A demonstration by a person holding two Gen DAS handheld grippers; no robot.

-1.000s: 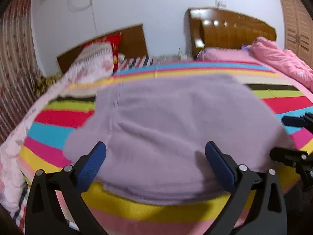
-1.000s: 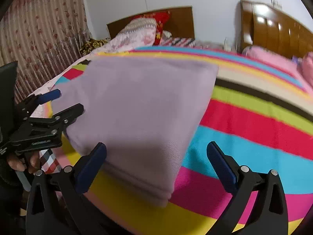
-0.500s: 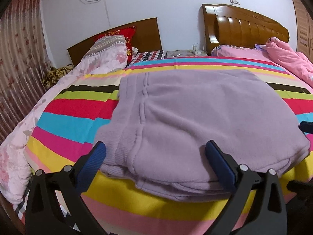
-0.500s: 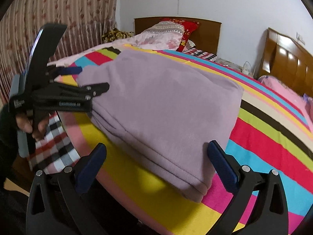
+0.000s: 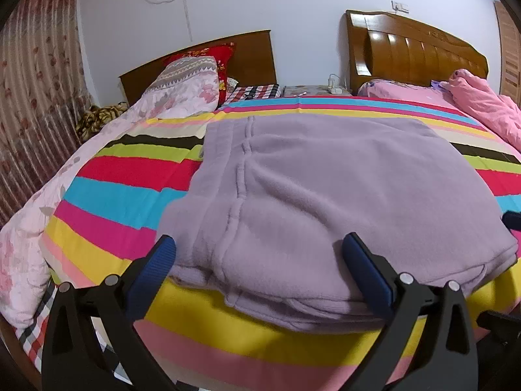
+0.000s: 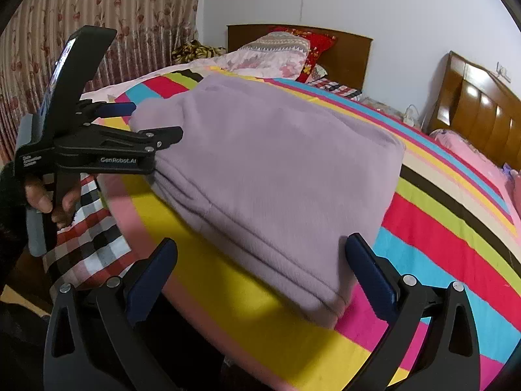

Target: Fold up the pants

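The lilac fleece pants (image 5: 325, 195) lie folded in a thick flat stack on the striped bedspread (image 5: 123, 192). My left gripper (image 5: 260, 257) is open, its blue pads spread wide at the stack's near edge without pinching it. The right wrist view shows the same pants (image 6: 276, 163) from their right corner. There my right gripper (image 6: 260, 264) is open just short of that corner. The left gripper (image 6: 153, 120) shows at the stack's left end, held by a hand (image 6: 42, 195). The right gripper's fingers (image 5: 513, 220) peek in at the left wrist view's right edge.
A floral quilt and pillows (image 5: 182, 91) lie at the bed's head, before a wooden headboard (image 5: 254, 52). A second bed with pink bedding (image 5: 478, 104) stands to the right. A patterned curtain (image 6: 97, 6) hangs on the left. A checked sheet (image 6: 91, 234) hangs over the near bed edge.
Both grippers have drawn back from the pants and stayed open. The cloth, blurred a second ago, now lies still. The right wrist view has swung left, showing more of the left gripper.
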